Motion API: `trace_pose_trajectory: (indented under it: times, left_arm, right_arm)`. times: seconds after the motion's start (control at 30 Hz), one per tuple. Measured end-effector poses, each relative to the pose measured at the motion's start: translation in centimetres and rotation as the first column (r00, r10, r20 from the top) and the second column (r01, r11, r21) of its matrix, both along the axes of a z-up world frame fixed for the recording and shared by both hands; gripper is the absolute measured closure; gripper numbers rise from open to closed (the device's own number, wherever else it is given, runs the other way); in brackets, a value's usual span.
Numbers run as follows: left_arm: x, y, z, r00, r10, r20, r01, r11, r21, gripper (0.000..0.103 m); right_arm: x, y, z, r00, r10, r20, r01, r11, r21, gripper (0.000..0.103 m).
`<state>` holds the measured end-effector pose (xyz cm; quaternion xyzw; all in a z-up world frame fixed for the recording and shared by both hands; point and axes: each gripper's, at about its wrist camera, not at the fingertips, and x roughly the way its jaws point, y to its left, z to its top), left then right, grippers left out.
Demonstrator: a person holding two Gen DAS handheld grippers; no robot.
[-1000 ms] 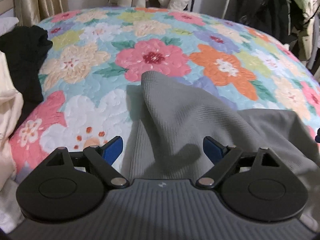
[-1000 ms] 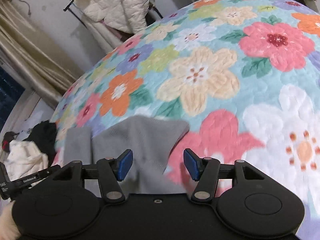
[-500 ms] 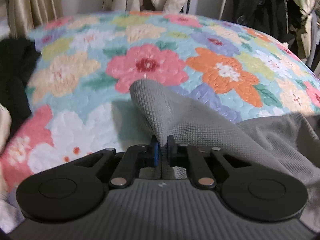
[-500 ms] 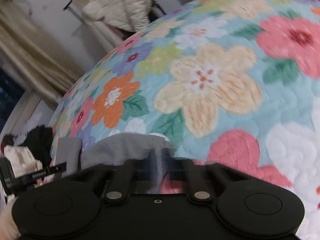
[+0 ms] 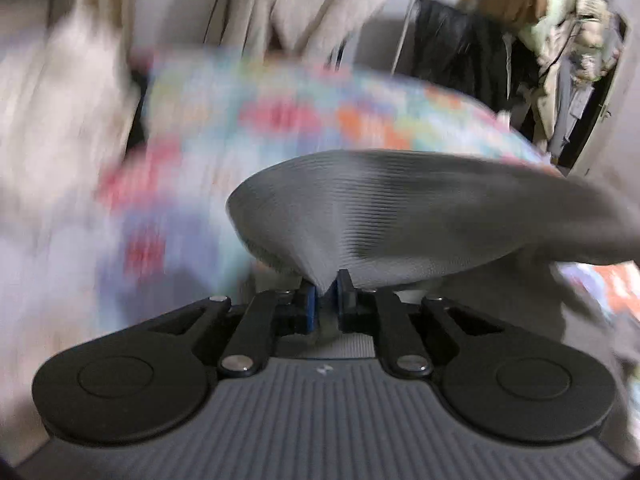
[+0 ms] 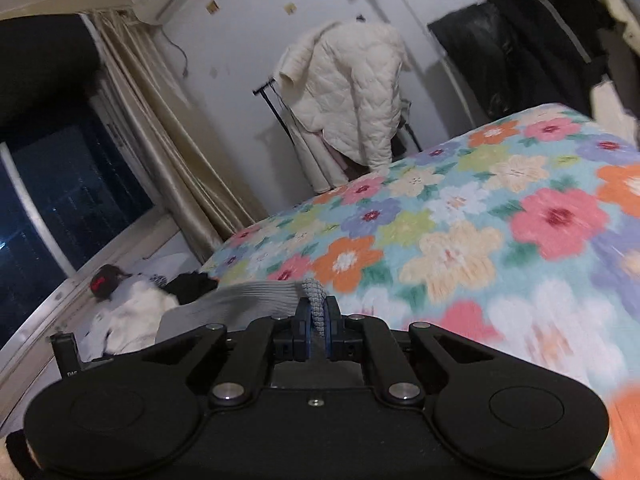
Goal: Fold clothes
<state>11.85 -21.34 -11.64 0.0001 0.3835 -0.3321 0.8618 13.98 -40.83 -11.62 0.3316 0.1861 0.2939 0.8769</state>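
Pinching grey garment (image 5: pixel 400 208) — both claws (image 5: pixel 325 288) (image 6: pixel 317 312); floral bedspread (image 6: pixel 460 220) below — left view blurred.

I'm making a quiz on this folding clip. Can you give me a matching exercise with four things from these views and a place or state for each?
Things:
1. grey garment
2. cream quilted jacket
3. floral quilt
4. black clothes

Places or states:
A. spread over the bed
B. hanging on a rack by the wall
C. pinched in both grippers' jaws
D. heaped at the bed's edge near the window

Pairs: 1-C, 2-B, 3-A, 4-D
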Motion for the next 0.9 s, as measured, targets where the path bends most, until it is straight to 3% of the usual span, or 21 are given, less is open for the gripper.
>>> trace_pose_trajectory:
  times: [0.07, 0.17, 0.27, 0.3, 0.4, 0.5, 0.63, 0.7, 0.77, 0.9]
  left_arm:
    - [-2.7, 3.2, -0.9, 0.998, 0.022, -0.063, -0.022, 1.000, -0.004, 0.093]
    - [-5.7, 6.3, 0.4, 0.999, 0.045, 0.030, -0.046, 0.999, 0.025, 0.093]
    - [-6.7, 8.4, 1.6, 0.996, 0.086, 0.001, -0.086, 0.996, -0.032, 0.092]
    - [-6.7, 8.9, 1.9, 0.995, 0.091, -0.030, -0.093, 0.994, -0.062, 0.086]
    - [-6.8, 9.1, 1.8, 0.992, 0.097, -0.081, -0.103, 0.991, -0.083, 0.043]
    - [-7.0, 8.6, 0.8, 0.989, 0.085, -0.122, -0.095, 0.993, -0.076, 0.037]
    - [-7.0, 7.4, -1.2, 0.983, 0.080, -0.166, -0.080, 0.997, 0.005, 0.031]
    - [-7.1, 6.8, -1.9, 0.981, 0.068, -0.179, -0.058, 0.996, 0.062, 0.031]
    - [-7.3, 6.3, -2.5, 0.982, 0.050, -0.181, -0.028, 0.992, 0.126, 0.031]
    - [-8.4, 7.4, -0.9, 0.996, 0.047, -0.076, -0.026, 0.968, 0.251, 0.031]
  right_arm:
    - [-5.4, -0.4, -2.4, 0.998, -0.006, -0.055, 0.006, 1.000, -0.004, 0.095]
    - [-11.4, -0.1, -6.9, 0.981, -0.049, -0.189, 0.042, 0.998, -0.040, 0.095]
    - [-14.7, 0.3, -10.2, 0.959, -0.076, -0.274, 0.074, 0.997, -0.017, 0.095]
    - [-15.4, 0.6, -10.8, 0.954, -0.087, -0.287, 0.086, 0.996, -0.017, 0.095]
    - [-16.8, 1.3, -10.9, 0.956, -0.113, -0.270, 0.109, 0.994, -0.030, 0.094]
    - [-16.9, 2.3, -10.3, 0.962, -0.130, -0.242, 0.106, 0.988, -0.108, 0.091]
    - [-17.0, 3.2, -10.1, 0.962, -0.096, -0.255, 0.076, 0.993, -0.088, 0.083]
    - [-17.5, 3.2, -10.9, 0.956, -0.063, -0.285, 0.059, 0.998, -0.021, 0.060]
    - [-18.1, 3.1, -11.6, 0.946, -0.030, -0.322, 0.041, 0.999, 0.026, 0.057]
    - [-20.7, 1.4, -10.8, 0.920, 0.077, -0.385, -0.043, 0.994, 0.097, 0.056]
